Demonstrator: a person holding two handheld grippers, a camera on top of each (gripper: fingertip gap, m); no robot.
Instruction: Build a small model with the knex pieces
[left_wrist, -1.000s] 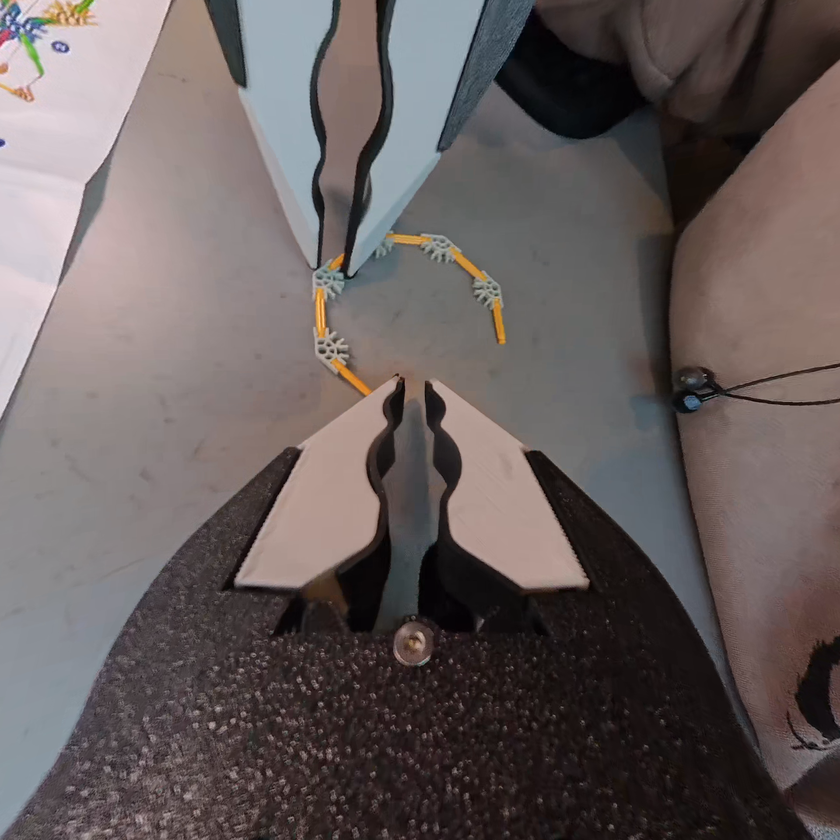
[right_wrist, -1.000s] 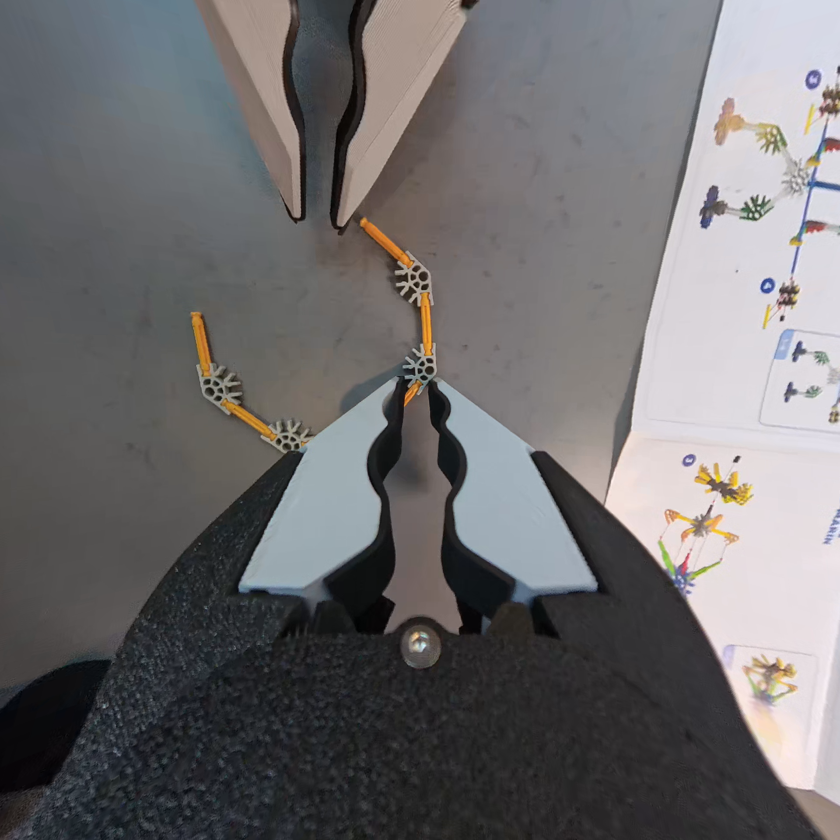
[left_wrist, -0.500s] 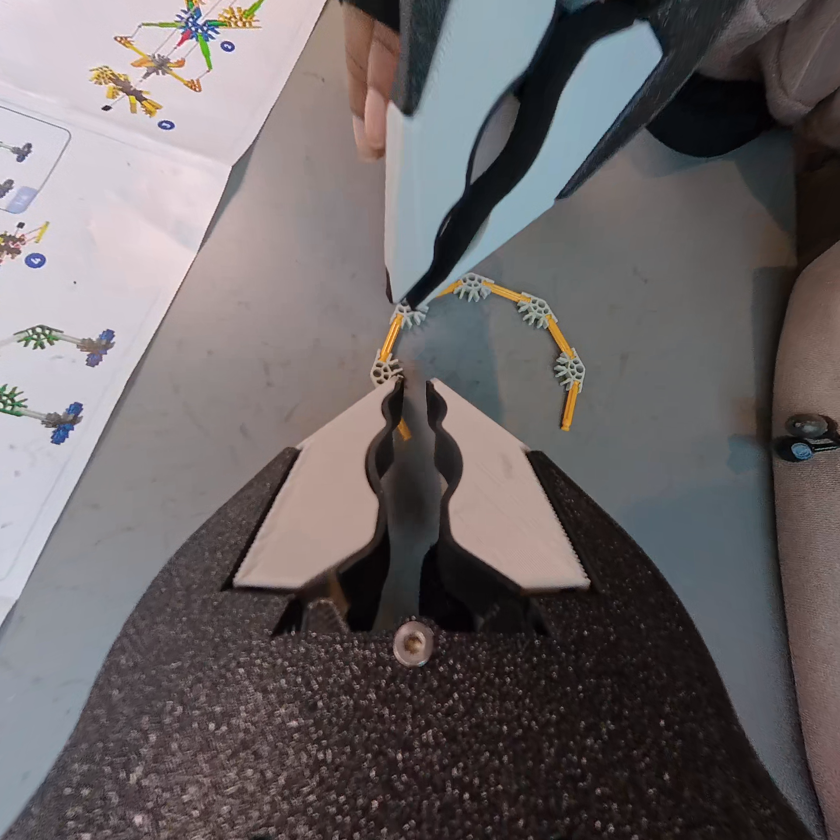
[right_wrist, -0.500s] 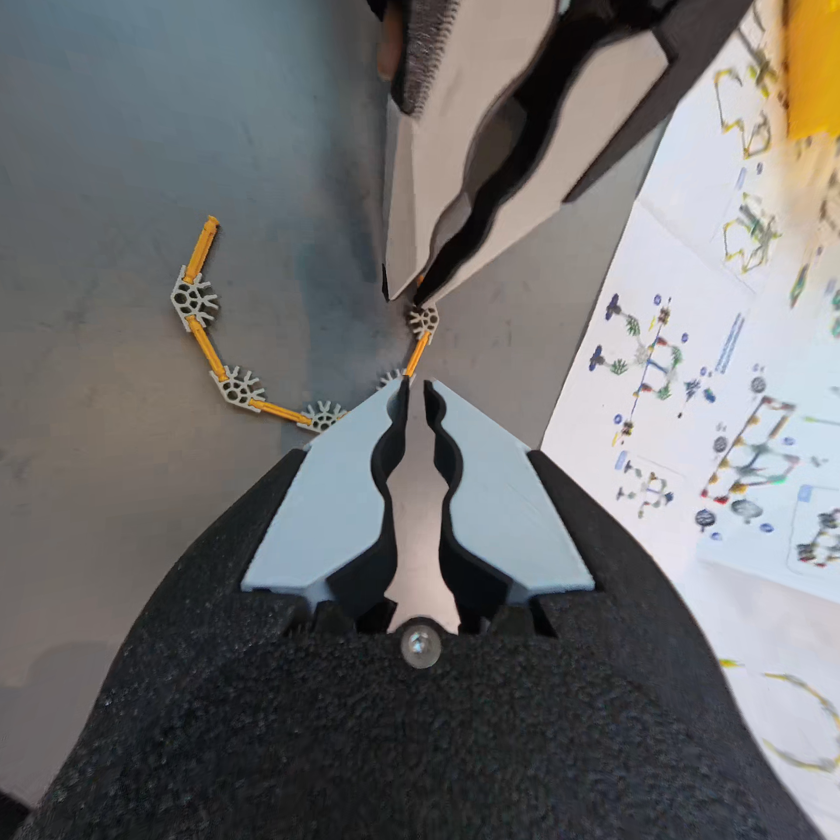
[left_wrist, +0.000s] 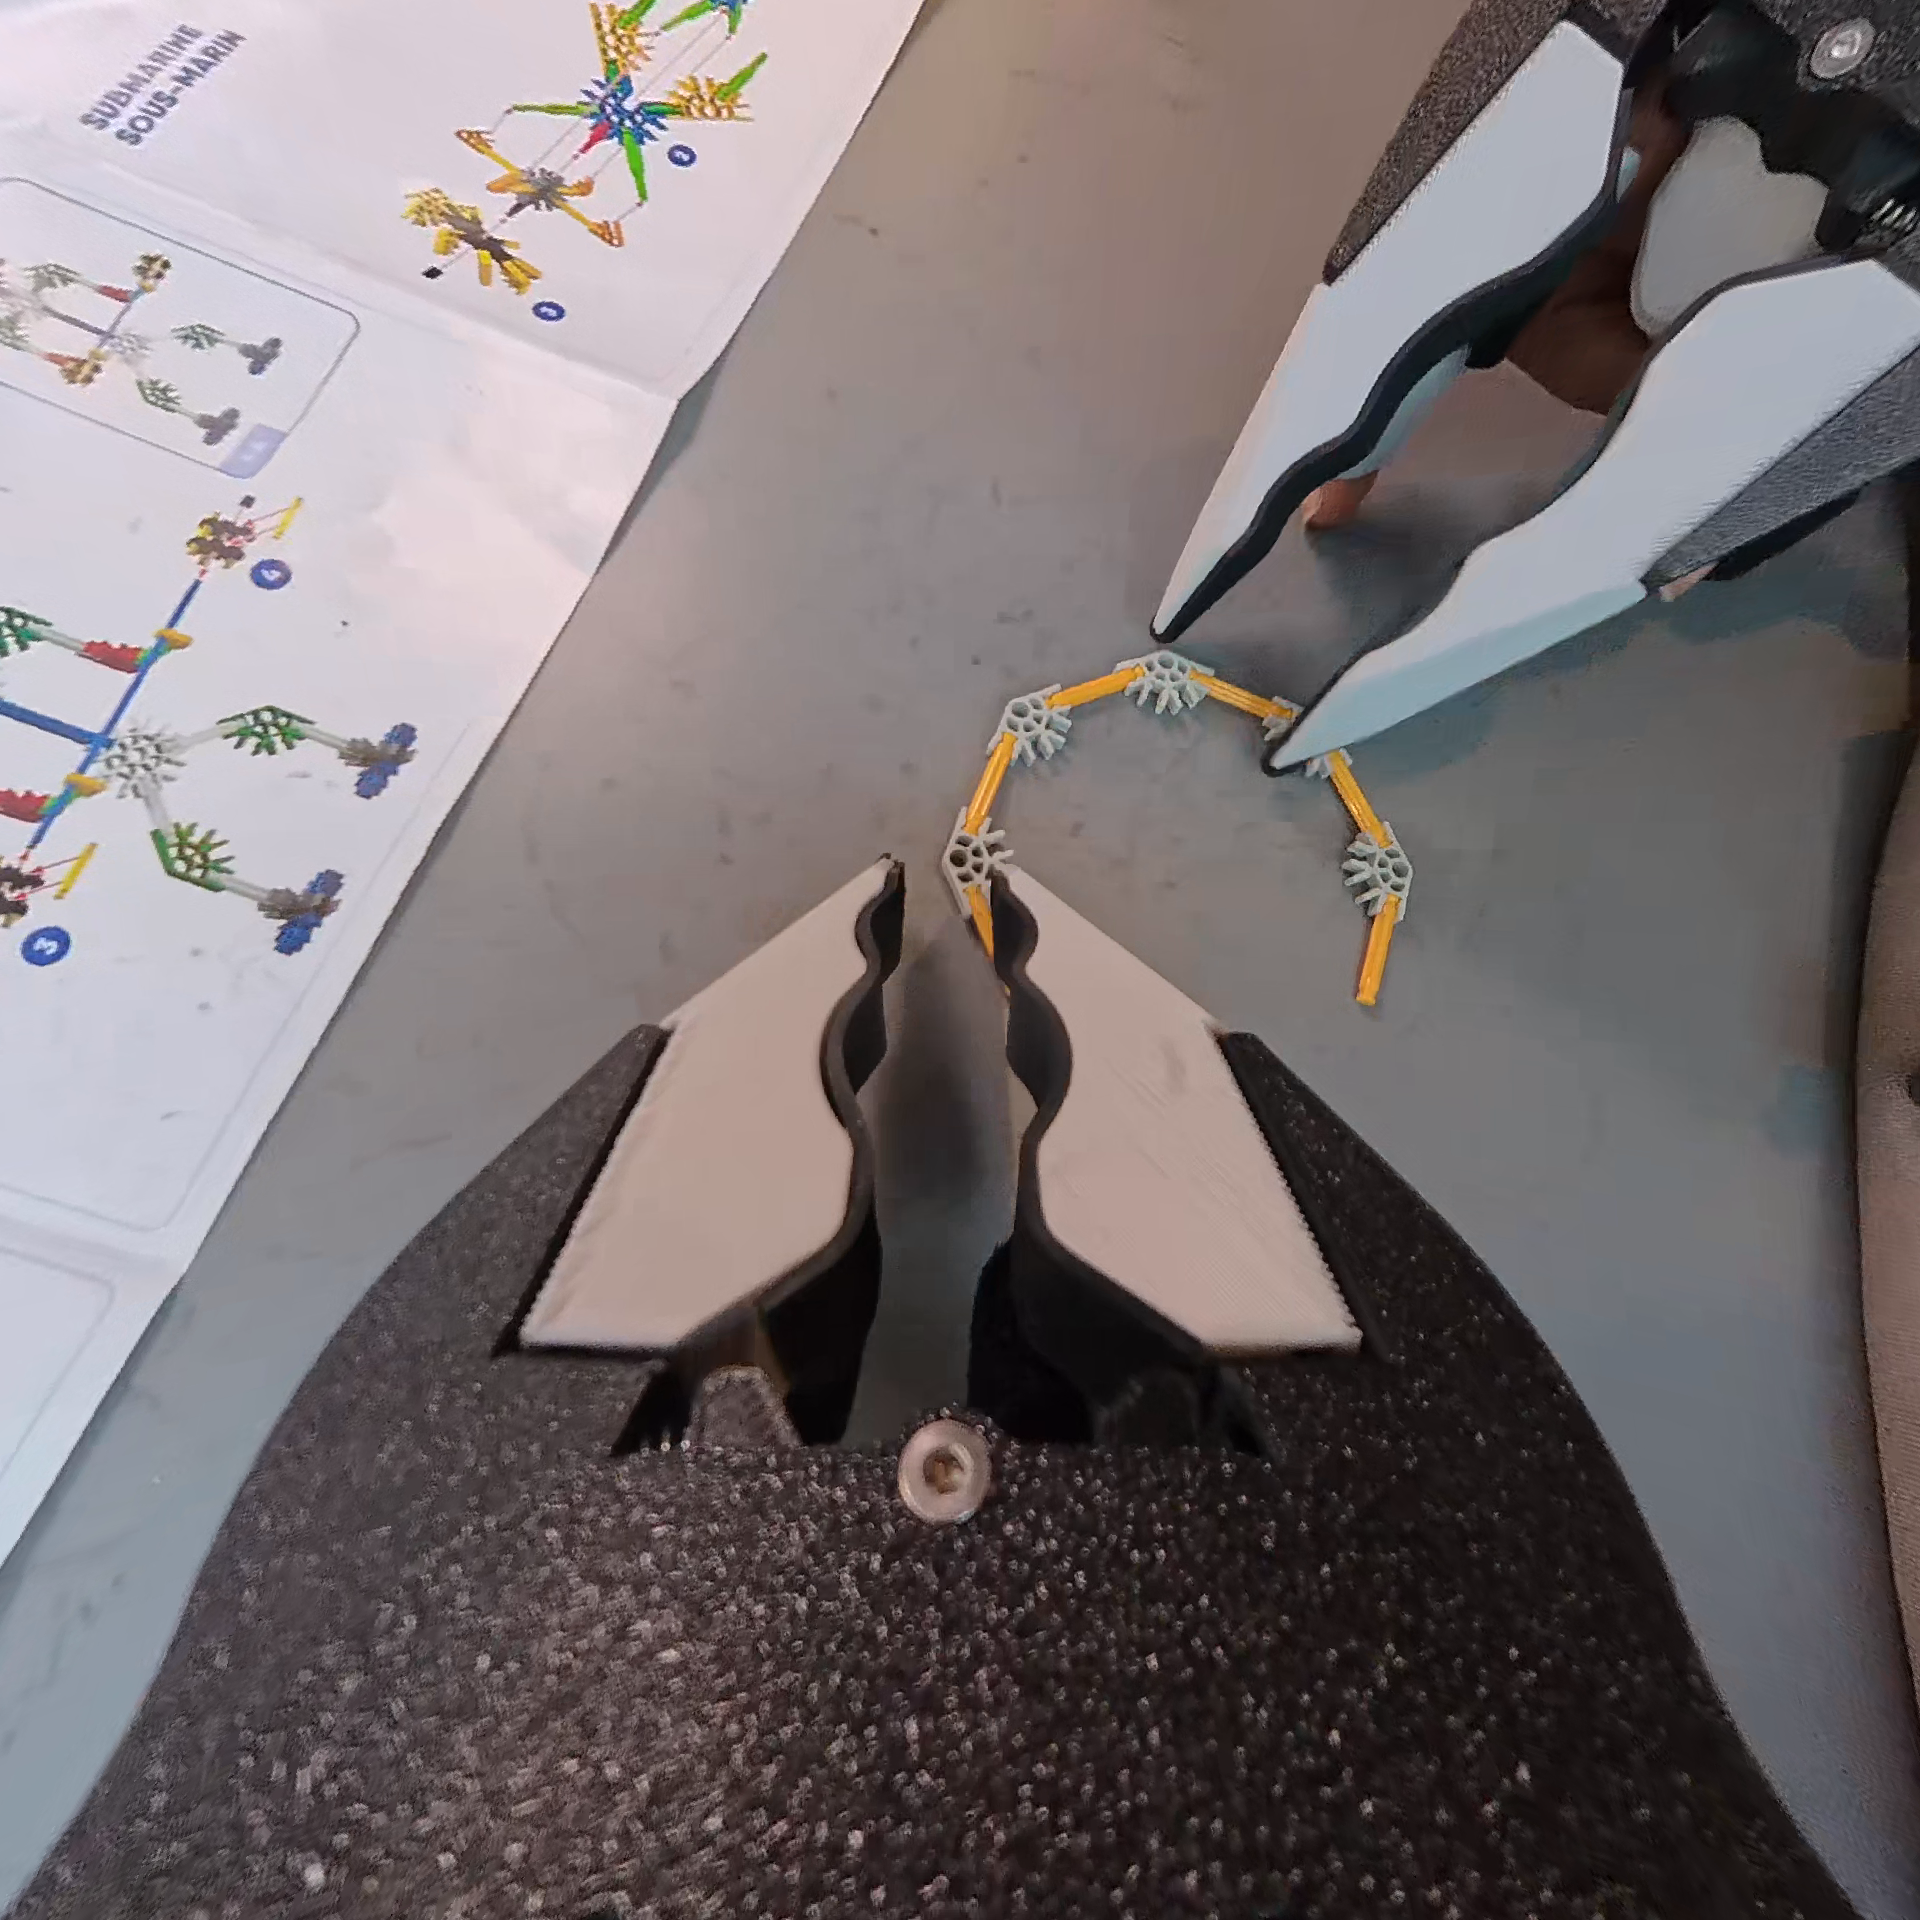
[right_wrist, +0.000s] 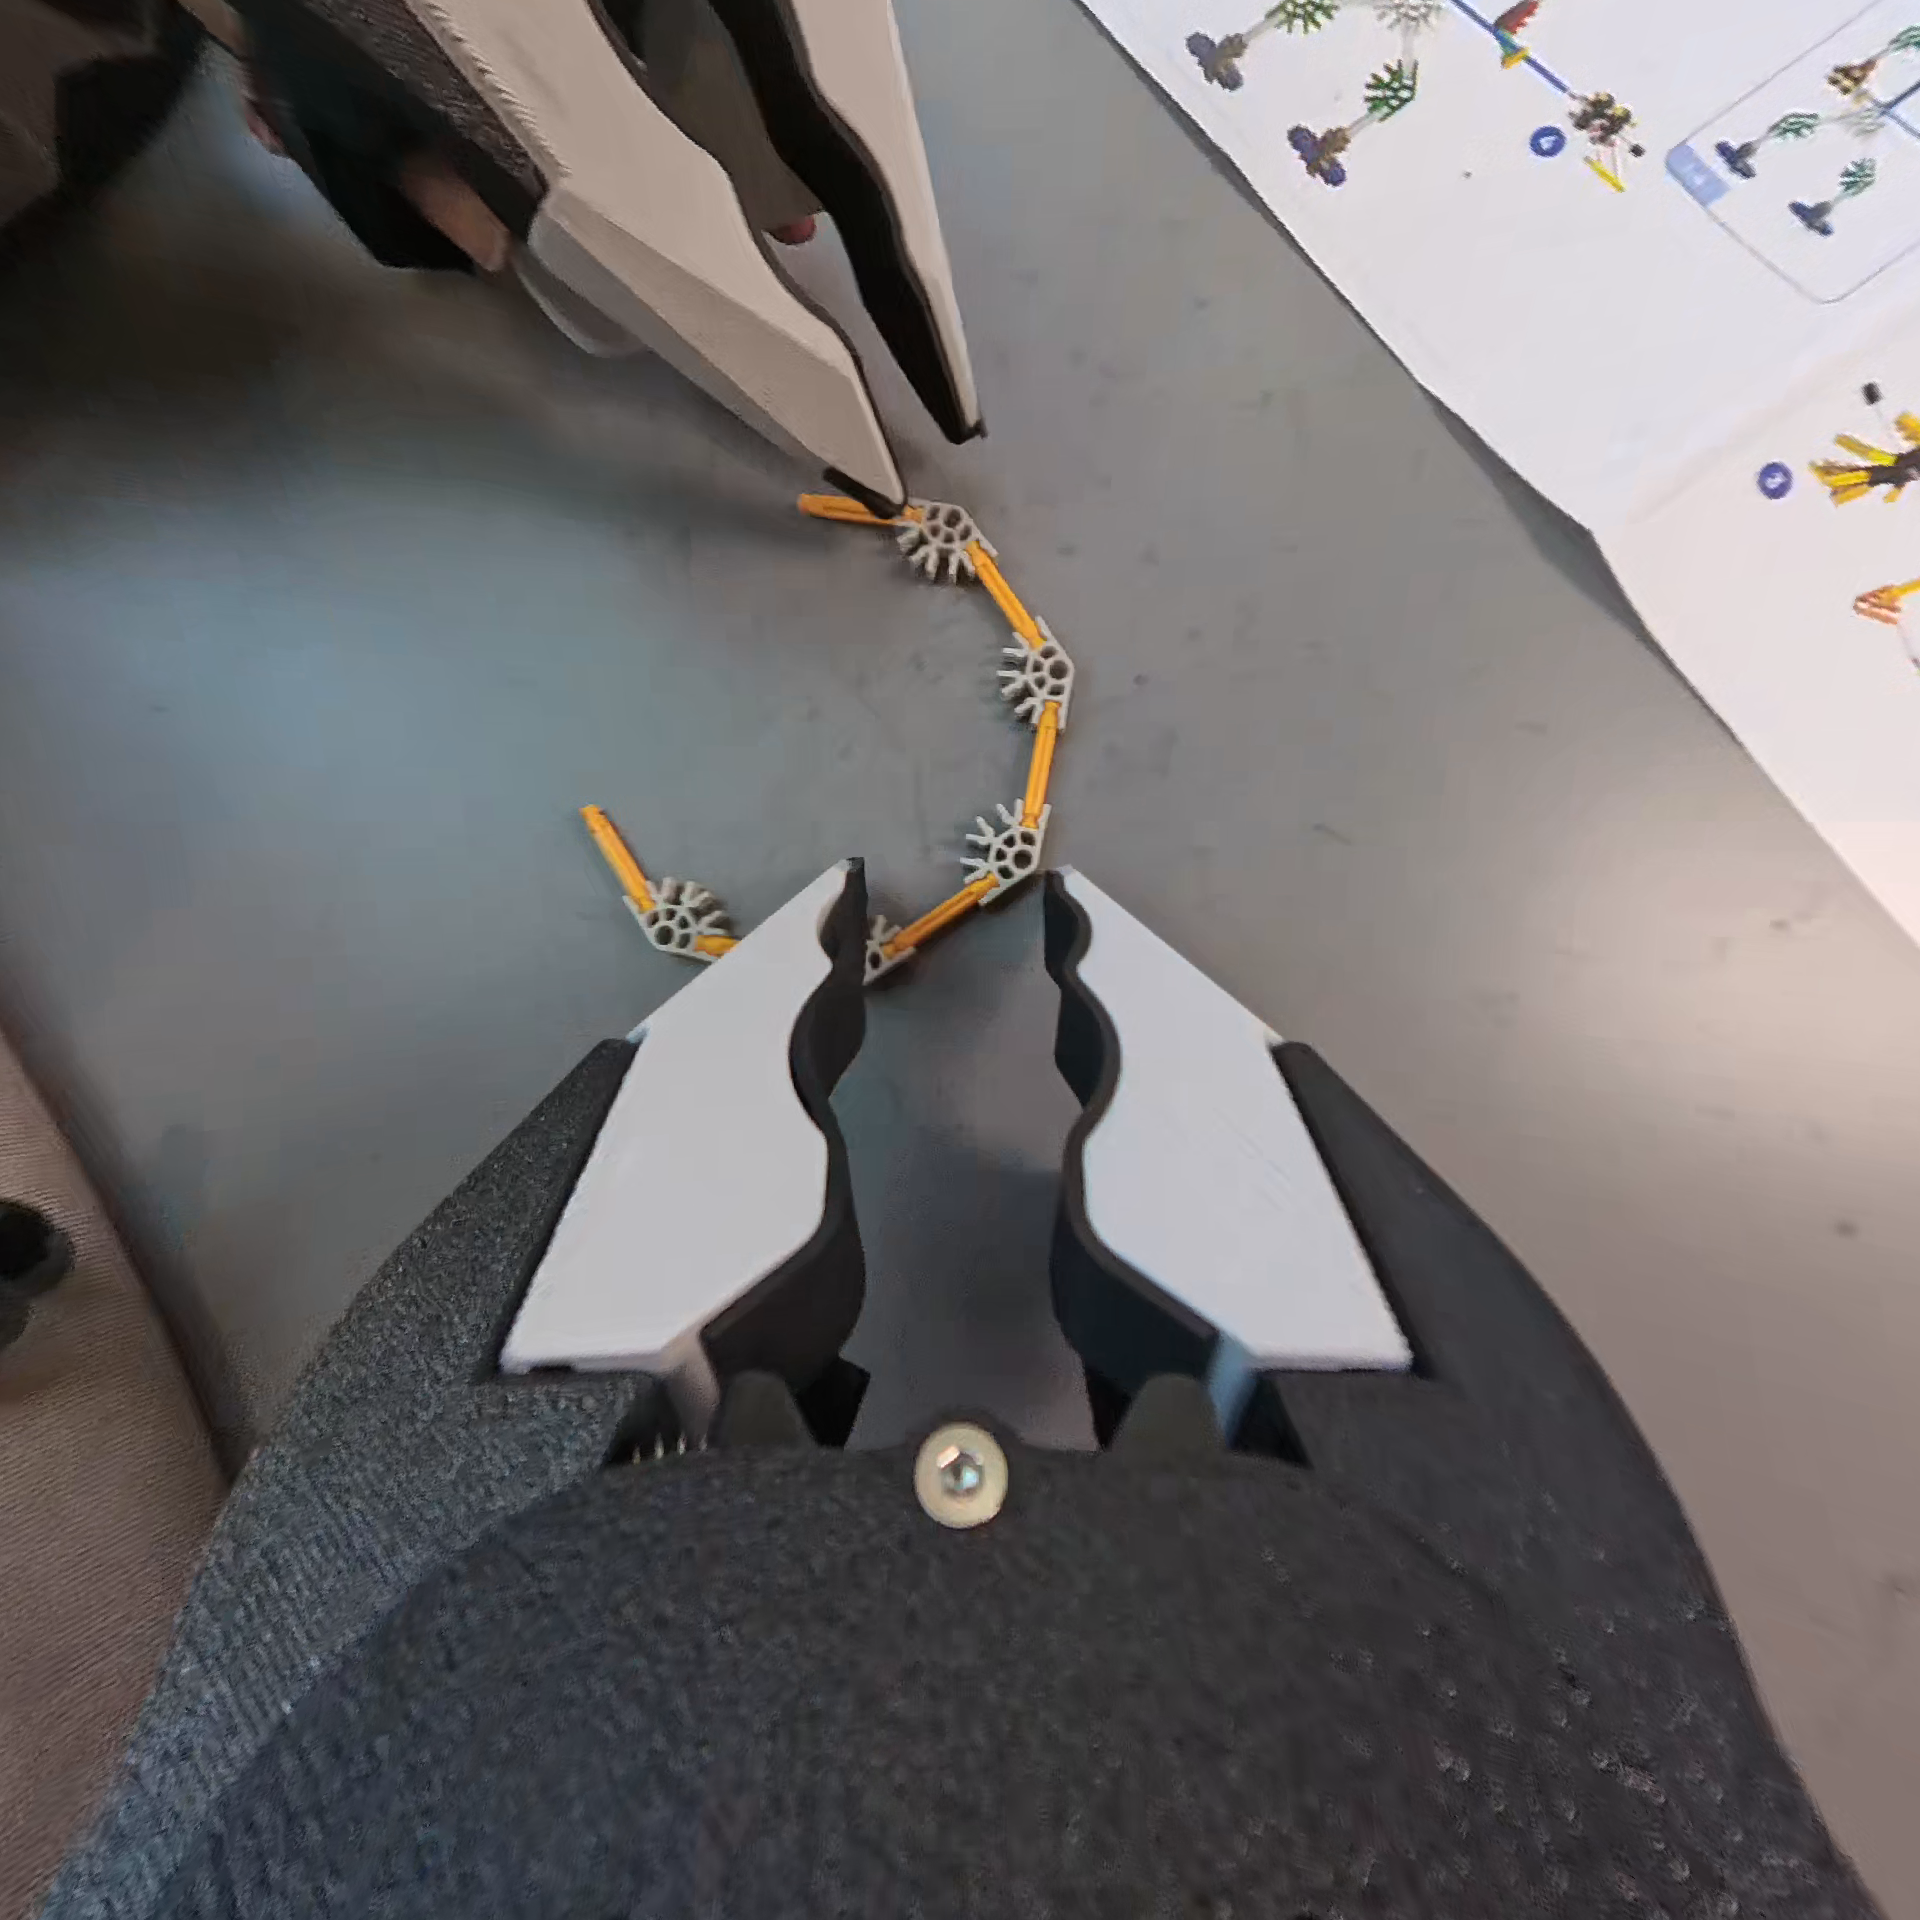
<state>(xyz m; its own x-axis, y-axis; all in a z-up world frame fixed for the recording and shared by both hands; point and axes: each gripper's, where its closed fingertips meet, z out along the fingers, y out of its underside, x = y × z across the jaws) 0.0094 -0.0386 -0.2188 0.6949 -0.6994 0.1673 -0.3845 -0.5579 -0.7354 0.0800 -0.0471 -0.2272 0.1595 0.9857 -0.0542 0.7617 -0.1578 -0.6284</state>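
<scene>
Change: both claws have let go of the chain of yellow rods and grey connectors (left_wrist: 1164, 686); half a second ago each was pinched shut at one part of it, and now each stands parted.
Left claw (left_wrist: 943, 878): fingers apart with a narrow gap, low over the worktop (left_wrist: 831, 540); the right fingertip touches or sits just beside the end connector of the chain, and the rod past that connector runs under that finger.
Right claw (right_wrist: 951, 873): spread wider, straddling a rod and connector at the middle of the arc without clamping them.
Chain: lies flat on the grey worktop as an open arc, its two ends well apart, between the two claws.
Instruction sheet (left_wrist: 239, 499): lies flat on the worktop, beside the left claw and apart from the chain.
Meaning: nothing is held; the chain rests free.
</scene>
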